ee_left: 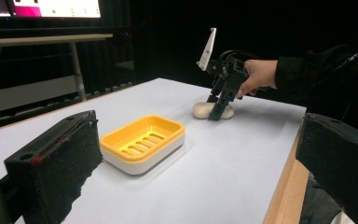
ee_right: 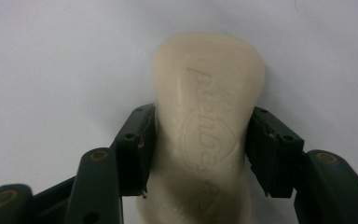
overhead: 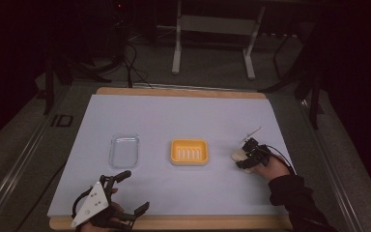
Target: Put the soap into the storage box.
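Pinching a cream oval soap bar (ee_right: 207,126) w/ embossed lettering, the right gripper (overhead: 245,157) has one black jaw against each long side; bar rests on the pale sheet-covered table (overhead: 183,116), right of a yellow slotted plastic soap dish (overhead: 189,152) on a white base. Left gripper (overhead: 125,191) sits near the front edge, jaws spread wide, nothing between them. A clear rectangular plastic lid (overhead: 124,150) lies left of the dish, well apart from the soap. Person's dark sleeve (overhead: 297,200) enters at bottom right.

White-covered table (overhead: 183,116) carries clear lid (overhead: 124,150), yellow soap dish (overhead: 189,152), soap bar (overhead: 239,155).
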